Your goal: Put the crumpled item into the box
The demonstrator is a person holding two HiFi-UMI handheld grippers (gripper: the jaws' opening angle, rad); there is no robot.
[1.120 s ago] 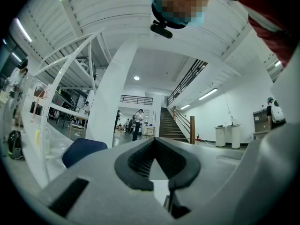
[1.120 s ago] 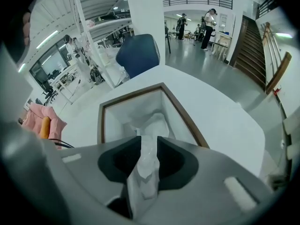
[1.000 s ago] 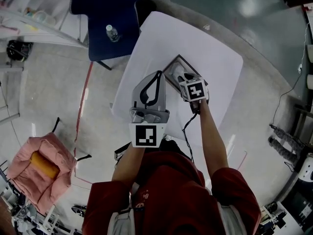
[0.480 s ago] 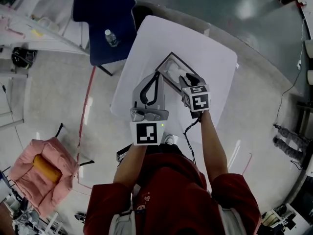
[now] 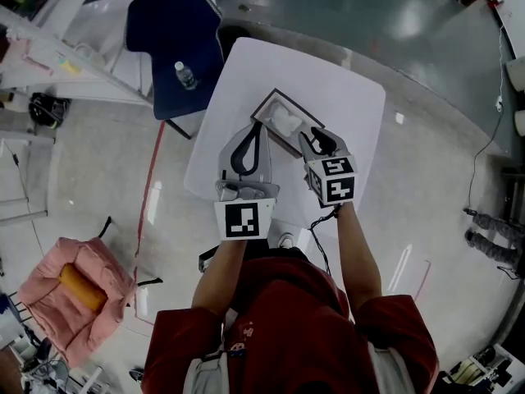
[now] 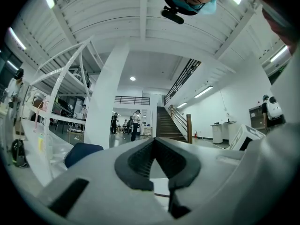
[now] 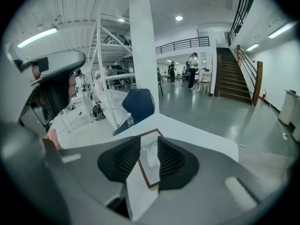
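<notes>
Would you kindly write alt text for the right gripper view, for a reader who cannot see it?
Seen between the open jaws of the right gripper, a white crumpled item lies inside a shallow dark-rimmed box on a white table. Beyond the table stands a blue chair with a bottle on its seat.

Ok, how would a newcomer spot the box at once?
Find the white square table beside the dark blue chair. On it lies a shallow, dark-rimmed rectangular box. Its dark rim and the crumpled white wad inside set it apart.
</notes>
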